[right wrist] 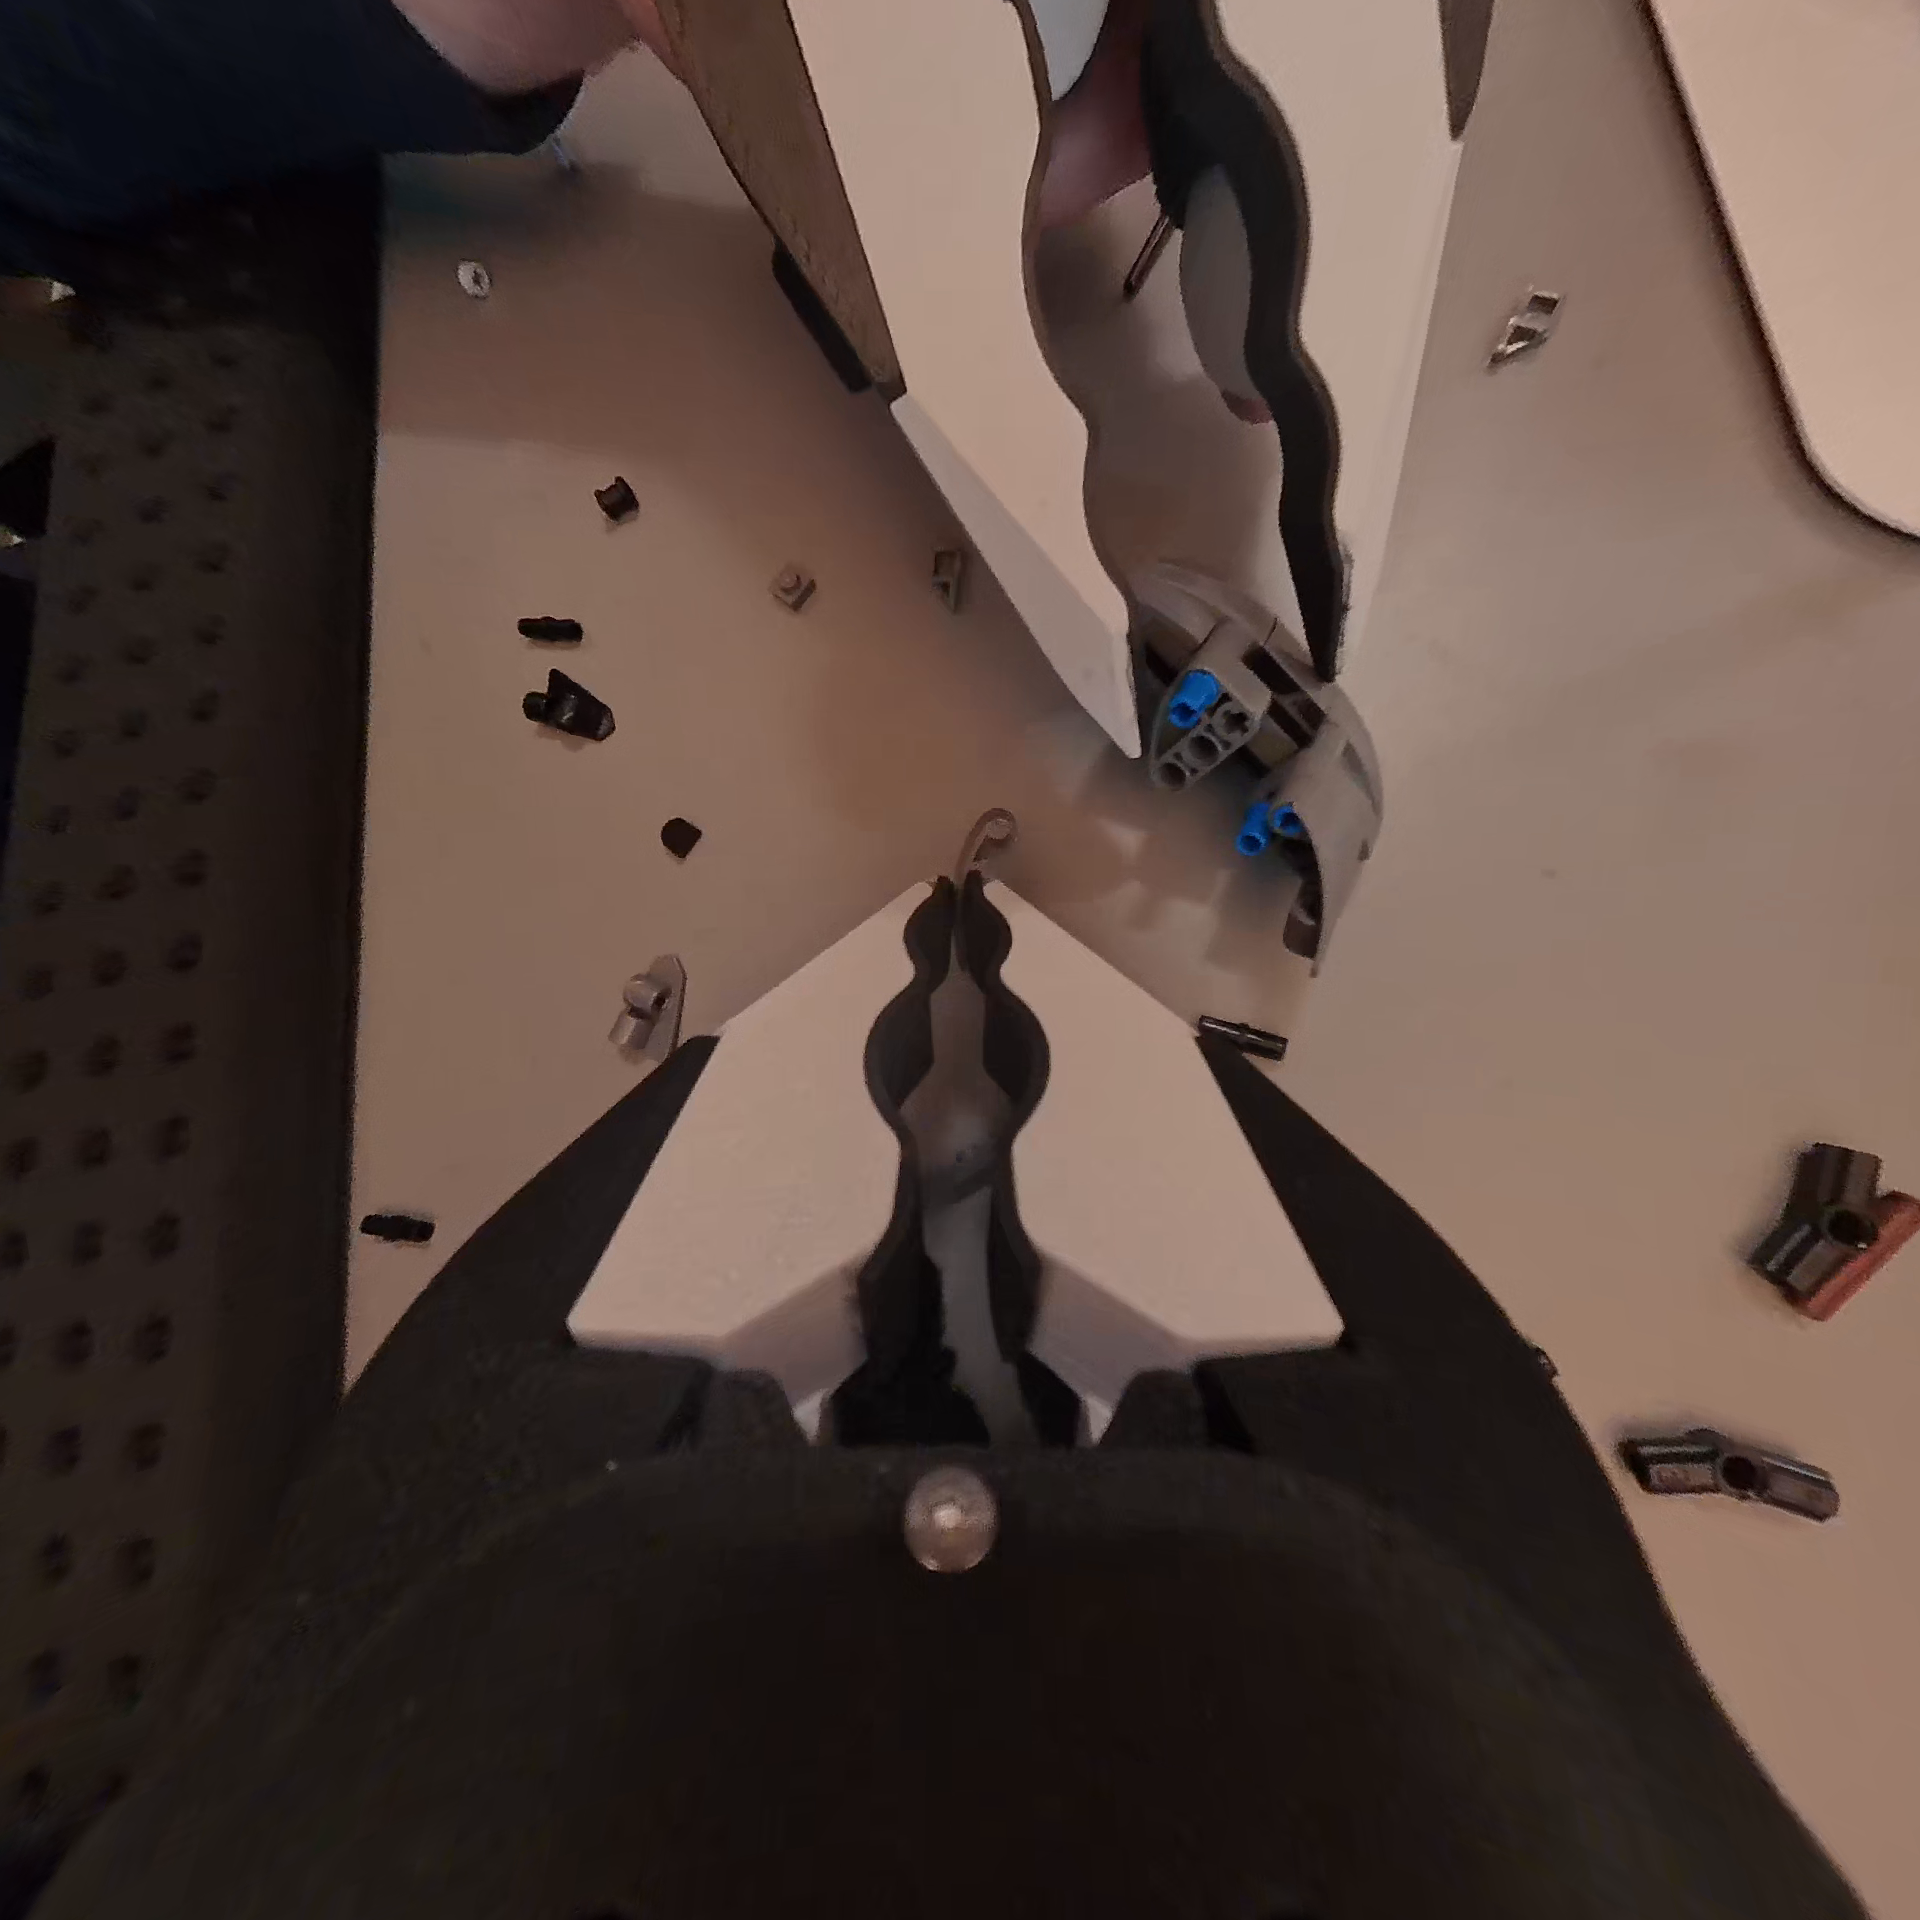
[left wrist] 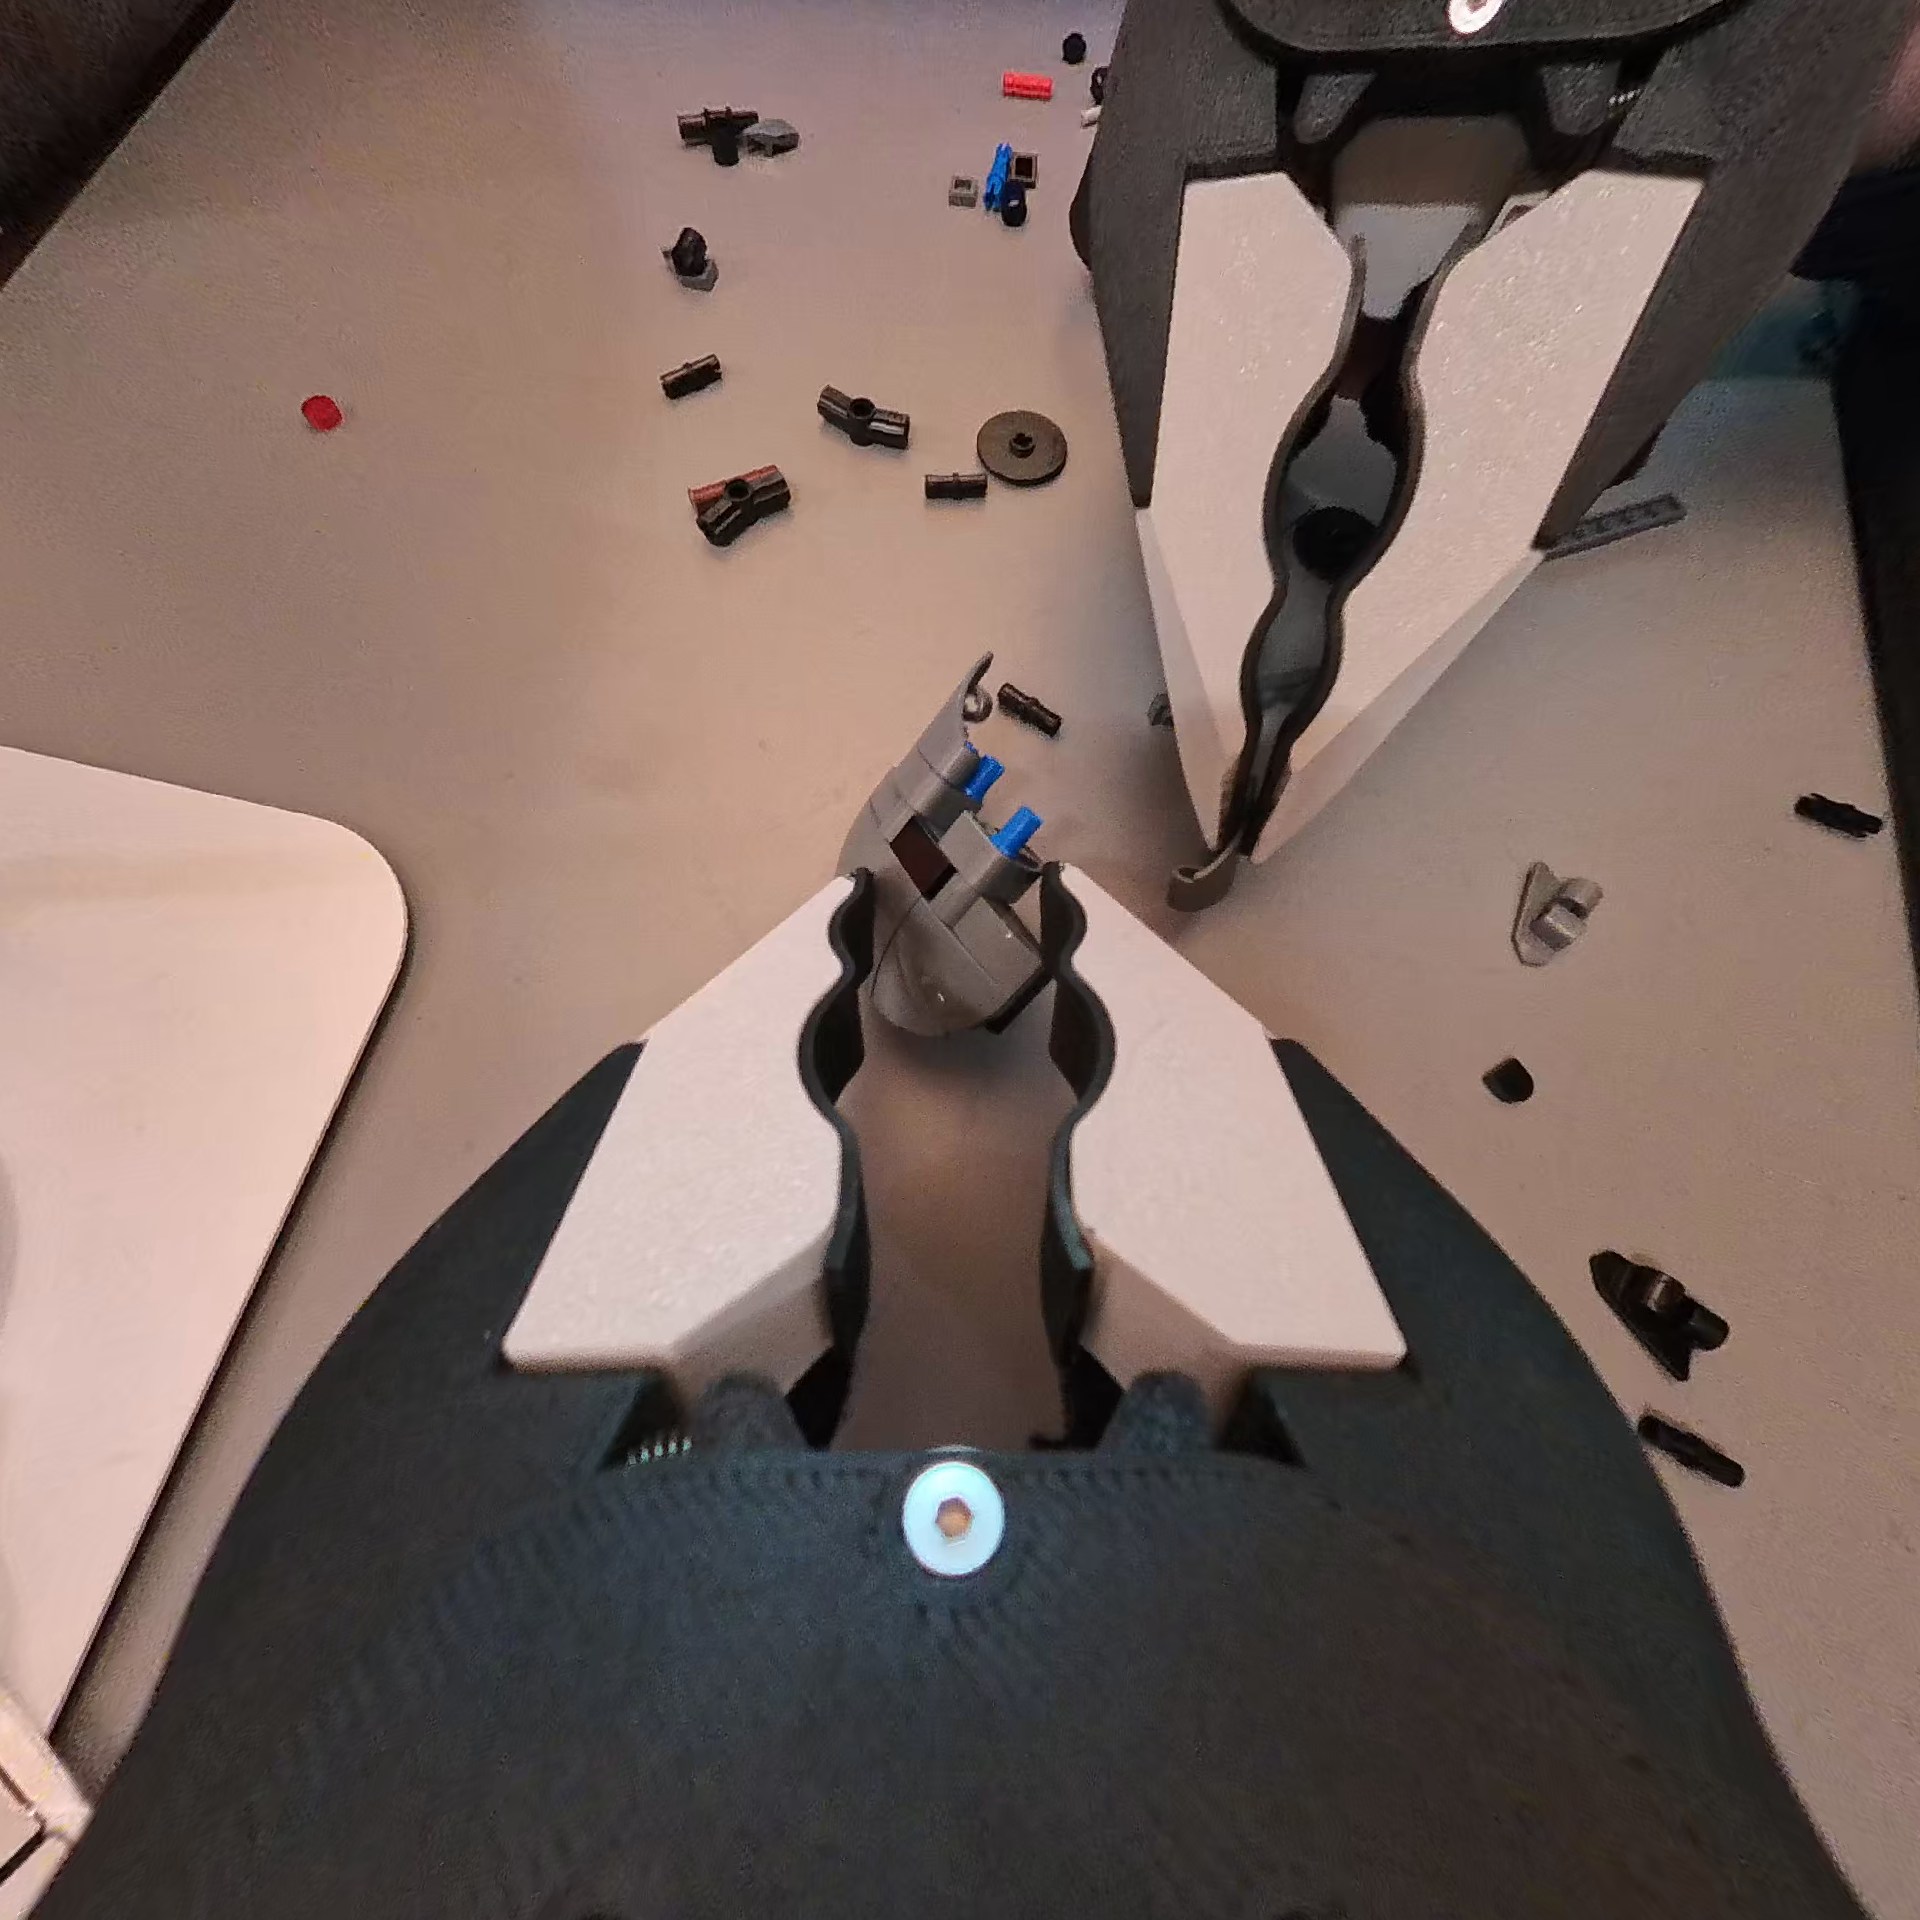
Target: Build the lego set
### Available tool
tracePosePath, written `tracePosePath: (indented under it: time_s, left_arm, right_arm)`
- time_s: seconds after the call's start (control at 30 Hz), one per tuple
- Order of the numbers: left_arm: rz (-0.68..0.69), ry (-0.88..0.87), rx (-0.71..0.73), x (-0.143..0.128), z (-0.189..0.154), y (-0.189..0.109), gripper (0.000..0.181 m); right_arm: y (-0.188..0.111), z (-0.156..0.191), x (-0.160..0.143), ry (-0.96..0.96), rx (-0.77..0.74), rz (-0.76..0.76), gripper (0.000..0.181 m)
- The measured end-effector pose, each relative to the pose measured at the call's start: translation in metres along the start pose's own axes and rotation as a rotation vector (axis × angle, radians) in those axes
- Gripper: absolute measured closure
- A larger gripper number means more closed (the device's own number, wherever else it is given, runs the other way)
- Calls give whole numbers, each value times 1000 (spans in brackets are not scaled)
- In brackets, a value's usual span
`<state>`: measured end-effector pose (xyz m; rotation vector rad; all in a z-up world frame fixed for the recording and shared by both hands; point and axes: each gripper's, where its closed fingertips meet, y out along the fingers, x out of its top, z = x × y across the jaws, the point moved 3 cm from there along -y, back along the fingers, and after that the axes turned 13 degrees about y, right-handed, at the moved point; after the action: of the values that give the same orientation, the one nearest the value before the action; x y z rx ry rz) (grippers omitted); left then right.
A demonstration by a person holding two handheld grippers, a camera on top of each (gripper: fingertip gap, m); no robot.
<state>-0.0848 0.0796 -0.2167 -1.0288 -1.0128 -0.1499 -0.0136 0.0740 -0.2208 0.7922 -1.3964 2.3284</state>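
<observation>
With my left gripper [left wrist: 951, 904] clamped on the grey assembly [left wrist: 940, 831], my right gripper [right wrist: 961, 888], pinching a thin grey hooked piece [right wrist: 987, 836], should line up squarely with the blue pins [left wrist: 997, 800] before pressing.

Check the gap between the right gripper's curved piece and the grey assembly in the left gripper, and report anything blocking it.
Nothing visible blocks it. Bare table lies between the curved piece in the right gripper and the assembly in the left gripper. A black pin lies off to the side.

Pale rounded board [left wrist: 187, 1039]; dark perforated mat [right wrist: 156, 935], perhaps rubber.
</observation>
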Motion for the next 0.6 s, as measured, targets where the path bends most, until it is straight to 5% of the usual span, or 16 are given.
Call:
tracePosePath:
  time_s: [0.6]
  left_arm:
    - [-33, 3, 14, 8, -4, 5, 155]
  right_arm:
    - [-24, -20, 23, -16, -136, -195, 181]
